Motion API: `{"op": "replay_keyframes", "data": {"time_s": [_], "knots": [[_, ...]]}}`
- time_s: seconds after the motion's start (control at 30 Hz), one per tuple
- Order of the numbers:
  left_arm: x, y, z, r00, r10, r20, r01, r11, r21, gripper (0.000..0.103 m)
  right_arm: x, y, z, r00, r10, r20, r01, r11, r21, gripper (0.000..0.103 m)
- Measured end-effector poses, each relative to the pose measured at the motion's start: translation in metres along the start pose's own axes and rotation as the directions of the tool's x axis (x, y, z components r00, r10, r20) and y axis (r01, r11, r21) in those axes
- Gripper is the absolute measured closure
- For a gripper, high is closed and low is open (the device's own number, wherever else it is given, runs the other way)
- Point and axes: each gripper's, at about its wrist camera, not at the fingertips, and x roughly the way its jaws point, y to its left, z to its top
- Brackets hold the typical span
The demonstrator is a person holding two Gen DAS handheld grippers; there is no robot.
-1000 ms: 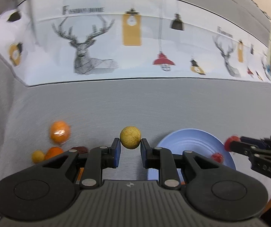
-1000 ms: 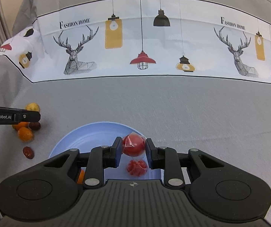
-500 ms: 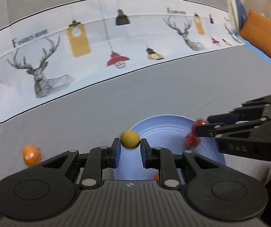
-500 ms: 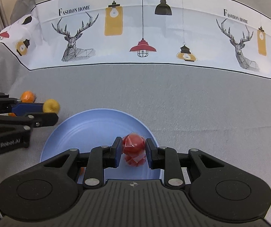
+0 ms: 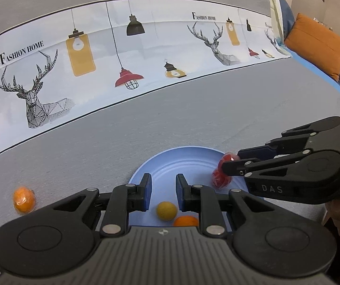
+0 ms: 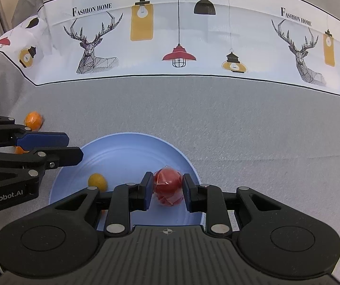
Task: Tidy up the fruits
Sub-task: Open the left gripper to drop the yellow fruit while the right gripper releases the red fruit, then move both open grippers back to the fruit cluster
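A blue plate (image 5: 188, 163) lies on the grey tablecloth; it also shows in the right wrist view (image 6: 122, 152). My left gripper (image 5: 161, 185) is open above the plate's near side, and a yellow fruit (image 5: 166, 211) lies on the plate below it, next to an orange fruit (image 5: 186, 220). My right gripper (image 6: 165, 187) has its jaws slightly apart around a red fruit (image 6: 168, 182) that sits on top of another red fruit (image 6: 170, 200) on the plate. The yellow fruit (image 6: 97, 181) lies to its left.
An orange fruit (image 5: 24, 199) lies on the cloth left of the plate, seen also in the right wrist view (image 6: 34, 120). A white printed band (image 5: 122, 54) crosses the cloth behind. An orange cushion (image 5: 317, 44) is at far right.
My left gripper moved over the plate, opened and dropped the yellow fruit onto it. My right gripper lowered the red fruit onto the plate and its jaws parted a little.
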Motion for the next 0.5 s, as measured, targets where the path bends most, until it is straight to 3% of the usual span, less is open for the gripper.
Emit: {"op": "replay_keyframes", "data": {"time_s": [0.07,0.13,0.2,0.4,0.5], "knots": [[0.000,0.001,0.000,1.000,-0.007,-0.003,0.007,1.000,-0.011,0.078,0.000,0.001,0.000,1.000,0.018,-0.007,-0.018,1.000,0.004,0.074],[0.001,0.004,0.000,1.000,-0.023,-0.016,0.022,0.999,-0.038,0.063,0.001,0.003,-0.001,1.000,0.025,-0.016,-0.025,1.000,-0.001,0.068],[0.000,0.010,0.001,0.999,-0.039,-0.009,0.038,0.996,-0.081,0.062,0.000,0.005,-0.001,1.000,0.015,-0.010,-0.015,1.000,-0.005,0.053],[-0.005,0.037,0.004,0.999,-0.052,0.015,0.054,0.972,-0.230,0.062,0.000,0.003,-0.001,1.000,0.015,-0.005,-0.015,1.000,0.018,0.053],[-0.007,0.040,0.005,0.999,-0.031,0.022,0.035,0.970,-0.241,0.063,0.000,0.003,-0.001,1.000,0.015,0.000,-0.015,1.000,0.017,0.053]]}}
